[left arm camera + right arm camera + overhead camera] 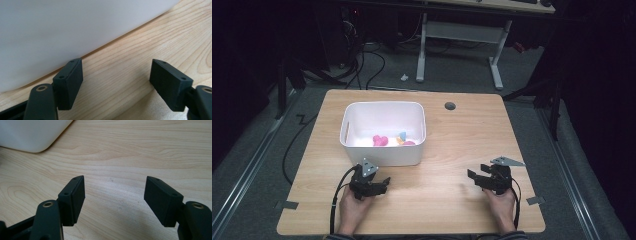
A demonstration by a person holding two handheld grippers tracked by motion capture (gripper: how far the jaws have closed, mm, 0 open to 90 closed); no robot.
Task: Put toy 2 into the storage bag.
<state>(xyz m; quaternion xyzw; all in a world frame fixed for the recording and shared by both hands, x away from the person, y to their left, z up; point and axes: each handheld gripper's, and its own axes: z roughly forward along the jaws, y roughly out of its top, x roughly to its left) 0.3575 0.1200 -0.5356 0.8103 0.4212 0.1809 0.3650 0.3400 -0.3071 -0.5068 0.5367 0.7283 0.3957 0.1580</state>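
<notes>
Down at the near edge of the tabletop (pixel 447 145), the left gripper (pixel 384 181) sits at about seven o'clock, held low in a hand (pixel 351 210). Its jaws stand wide apart with nothing but bare wood between them, and in the left gripper view (pixel 117 80) the white wall of the bin (pixel 75 30) rises just beyond the left jaw's tip, very close, though I cannot tell whether it touches.

Moving right, the bin (pixel 382 152) stands at around eleven o'clock from the table's middle, upright and open. Small toys lie on its floor toward the near wall: a pink one (pixel 380 141), something pale blue and orange (pixel 401 137) just beside it, and another pink bit (pixel 409 143).

Farther right, at roughly five o'clock, the right gripper (pixel 472 176) is held in the other hand (pixel 502 205), well apart from the bin. Its jaws also gape with only wood between them in the right gripper view (pixel 115 195); the bin's rounded corner (pixel 32 135) shows at upper left there.
</notes>
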